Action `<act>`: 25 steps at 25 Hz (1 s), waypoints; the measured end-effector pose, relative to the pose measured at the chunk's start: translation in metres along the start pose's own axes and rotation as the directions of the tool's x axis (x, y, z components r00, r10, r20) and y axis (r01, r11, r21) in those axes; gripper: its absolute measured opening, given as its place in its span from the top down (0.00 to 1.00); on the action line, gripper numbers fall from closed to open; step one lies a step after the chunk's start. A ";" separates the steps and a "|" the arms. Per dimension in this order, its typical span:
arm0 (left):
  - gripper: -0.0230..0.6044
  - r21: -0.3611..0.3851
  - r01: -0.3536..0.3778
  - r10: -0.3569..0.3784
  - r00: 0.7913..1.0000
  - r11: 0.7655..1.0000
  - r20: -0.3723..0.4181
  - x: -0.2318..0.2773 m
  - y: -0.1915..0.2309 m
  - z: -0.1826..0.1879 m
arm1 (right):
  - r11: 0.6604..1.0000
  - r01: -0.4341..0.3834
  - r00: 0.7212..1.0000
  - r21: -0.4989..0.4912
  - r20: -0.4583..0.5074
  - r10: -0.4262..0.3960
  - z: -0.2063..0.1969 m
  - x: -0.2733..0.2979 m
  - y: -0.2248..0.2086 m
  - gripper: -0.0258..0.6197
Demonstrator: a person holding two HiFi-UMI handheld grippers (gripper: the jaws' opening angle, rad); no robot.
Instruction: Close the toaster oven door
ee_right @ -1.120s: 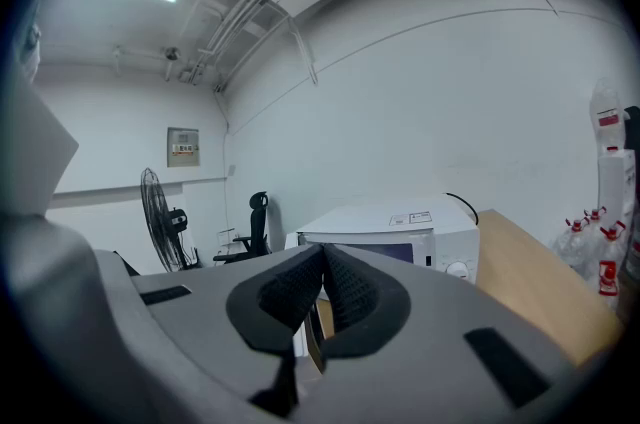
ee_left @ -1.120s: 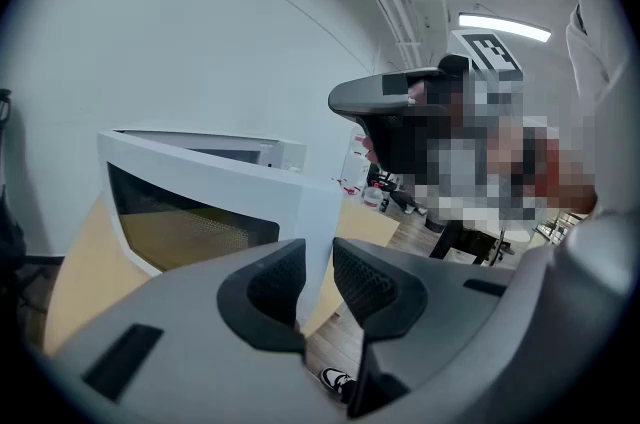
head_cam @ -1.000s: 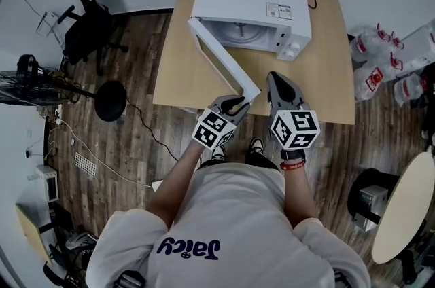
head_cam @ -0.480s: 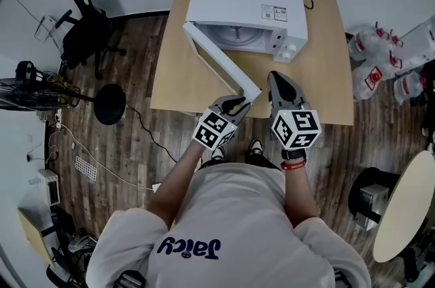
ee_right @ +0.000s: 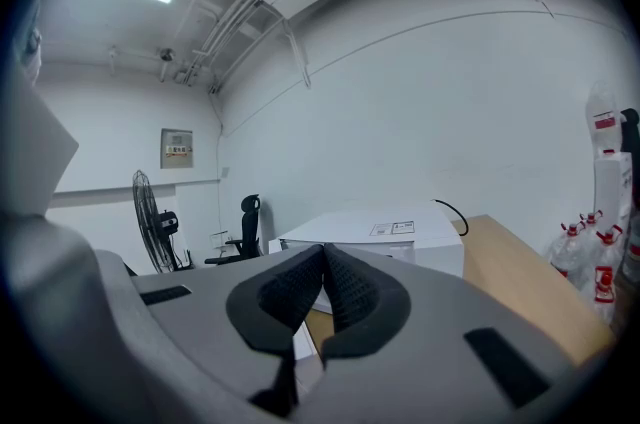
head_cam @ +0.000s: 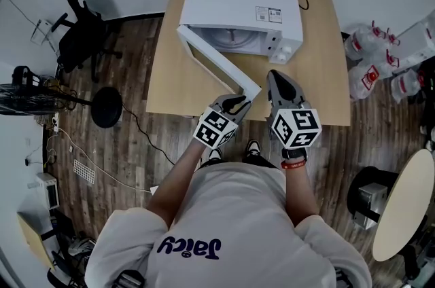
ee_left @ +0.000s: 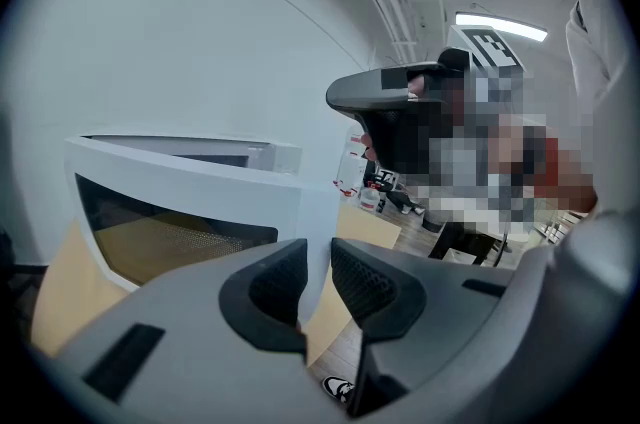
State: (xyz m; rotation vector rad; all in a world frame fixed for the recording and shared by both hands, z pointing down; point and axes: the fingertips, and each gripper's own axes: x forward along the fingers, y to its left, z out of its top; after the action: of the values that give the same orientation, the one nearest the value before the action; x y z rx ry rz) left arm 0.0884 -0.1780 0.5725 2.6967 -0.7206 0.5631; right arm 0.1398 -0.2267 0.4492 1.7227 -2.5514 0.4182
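White door (head_cam: 217, 61) edge pinched by left hand-held gripper (head_cam: 237, 102) (door ajar).

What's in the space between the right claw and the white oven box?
Just bare light wooden tabletop, seen in the head view. The right claw, shut and empty, sits a little short of the white toaster oven.

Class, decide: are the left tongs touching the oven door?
Touching. The left gripper view shows the door's free edge wedged between the left tongs, with no gap on either side.
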 end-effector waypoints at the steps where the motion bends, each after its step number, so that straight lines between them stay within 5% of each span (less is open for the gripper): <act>1: 0.82 0.001 0.001 -0.001 1.000 1.000 0.000 0.002 0.000 0.001 | 1.000 0.002 1.000 0.000 0.003 -0.002 0.001 0.000 -0.002 0.94; 25: 0.84 0.004 -0.038 0.038 0.999 0.999 0.013 0.045 0.009 0.025 | 1.000 0.028 0.999 0.006 0.023 -0.028 0.010 -0.005 -0.048 0.94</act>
State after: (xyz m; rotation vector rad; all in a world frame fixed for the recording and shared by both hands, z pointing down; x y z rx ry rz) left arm 0.1269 -0.2131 0.5718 2.6984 -0.7764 0.5578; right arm 0.1867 -0.2410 0.4479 1.7735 -2.5411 0.4070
